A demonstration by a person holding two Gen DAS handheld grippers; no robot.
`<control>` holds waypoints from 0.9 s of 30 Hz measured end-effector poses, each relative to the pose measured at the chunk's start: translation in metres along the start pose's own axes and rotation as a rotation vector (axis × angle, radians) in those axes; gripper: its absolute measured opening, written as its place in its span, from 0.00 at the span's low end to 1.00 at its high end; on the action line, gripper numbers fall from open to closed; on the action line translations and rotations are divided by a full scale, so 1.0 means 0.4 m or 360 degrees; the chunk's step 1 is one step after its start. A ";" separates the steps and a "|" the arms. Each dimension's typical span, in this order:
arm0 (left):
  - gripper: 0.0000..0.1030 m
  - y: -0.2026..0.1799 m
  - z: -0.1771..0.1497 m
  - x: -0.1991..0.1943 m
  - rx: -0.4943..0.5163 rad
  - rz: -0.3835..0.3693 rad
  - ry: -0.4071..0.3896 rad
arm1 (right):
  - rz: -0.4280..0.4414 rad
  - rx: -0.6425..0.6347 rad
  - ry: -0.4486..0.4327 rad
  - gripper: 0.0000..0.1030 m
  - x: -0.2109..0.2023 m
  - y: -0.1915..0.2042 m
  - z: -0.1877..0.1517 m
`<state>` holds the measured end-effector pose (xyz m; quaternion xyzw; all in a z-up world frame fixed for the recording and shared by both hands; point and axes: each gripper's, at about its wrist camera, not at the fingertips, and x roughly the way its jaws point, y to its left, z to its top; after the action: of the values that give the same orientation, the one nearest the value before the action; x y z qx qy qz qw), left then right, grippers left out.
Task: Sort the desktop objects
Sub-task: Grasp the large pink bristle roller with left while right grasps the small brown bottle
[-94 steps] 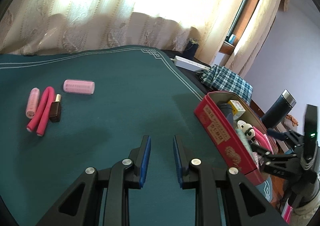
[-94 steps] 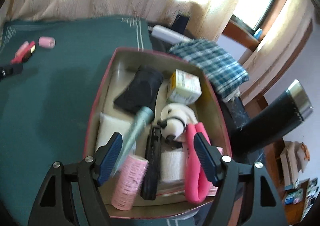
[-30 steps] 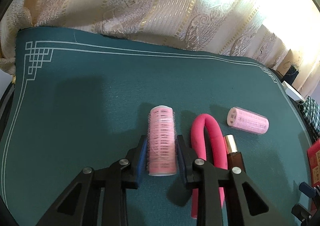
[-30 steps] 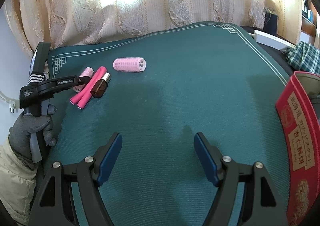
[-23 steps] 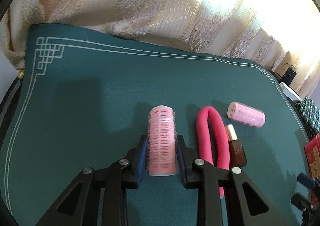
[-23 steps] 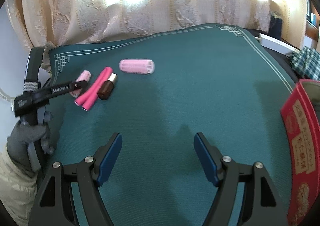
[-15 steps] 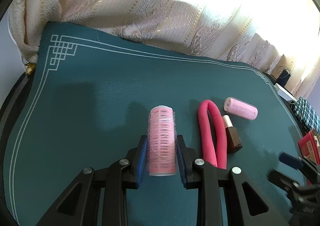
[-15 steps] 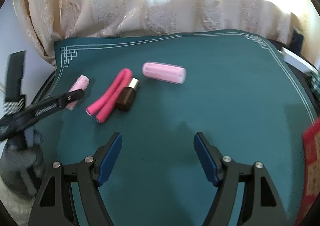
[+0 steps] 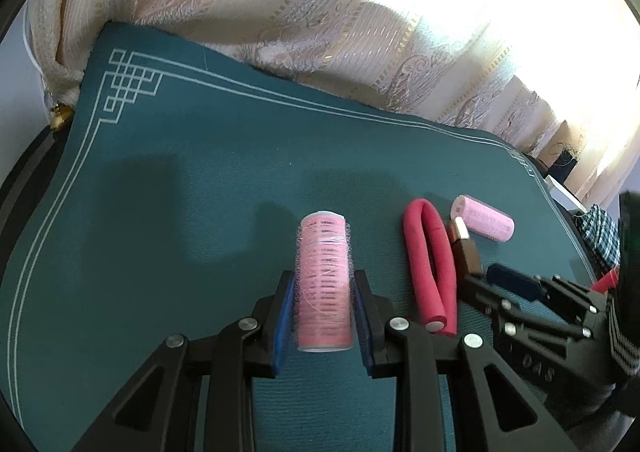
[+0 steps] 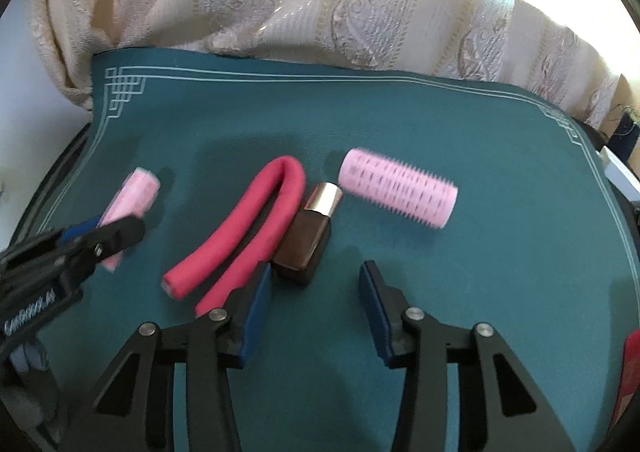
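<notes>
My left gripper (image 9: 323, 280) is shut on a pink mesh hair roller (image 9: 323, 252) that points away from the camera, above the green mat (image 9: 180, 211). To its right lie a bent red foam curler (image 9: 432, 252), a brown bottle with a gold cap (image 9: 464, 252) and a second pink roller (image 9: 484, 217). In the right wrist view my right gripper (image 10: 315, 271) is just in front of the brown bottle (image 10: 308, 240). Its jaws are closing, with the bottle's near end between the tips and untouched. The foam curler (image 10: 256, 228) lies against the left finger. The second roller (image 10: 396, 187) lies beyond, to the right.
A patterned cream curtain (image 10: 320, 11) hangs along the mat's far edge. A red box edge (image 10: 630, 364) shows at the far right and a plaid cloth (image 9: 600, 228) lies beyond the mat. The left gripper with its roller (image 10: 136, 191) is at the left in the right wrist view.
My right gripper has swung left across the mat to the bottle and curler, and its jaws have narrowed. The left gripper has kept its hold on the roller and shifted a little.
</notes>
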<state>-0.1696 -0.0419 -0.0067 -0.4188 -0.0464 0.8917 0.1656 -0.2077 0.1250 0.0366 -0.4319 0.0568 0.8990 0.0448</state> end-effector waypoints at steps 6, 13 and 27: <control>0.28 -0.012 -0.005 0.003 0.0014 -0.0007 0.0007 | -0.0031 0.0039 -0.0002 0.45 0.026 -0.006 0.032; 0.28 -0.016 -0.003 0.007 0.0007 -0.0003 0.0019 | 0.0084 0.0198 0.0010 0.45 0.037 -0.049 0.057; 0.28 -0.021 -0.002 0.004 0.0021 -0.0004 0.0018 | 0.0012 0.0148 -0.0014 0.21 0.040 -0.068 0.048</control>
<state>-0.1678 -0.0333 -0.0067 -0.4225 -0.0401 0.8894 0.1697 -0.2291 0.1551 0.0343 -0.4251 0.1000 0.8975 0.0617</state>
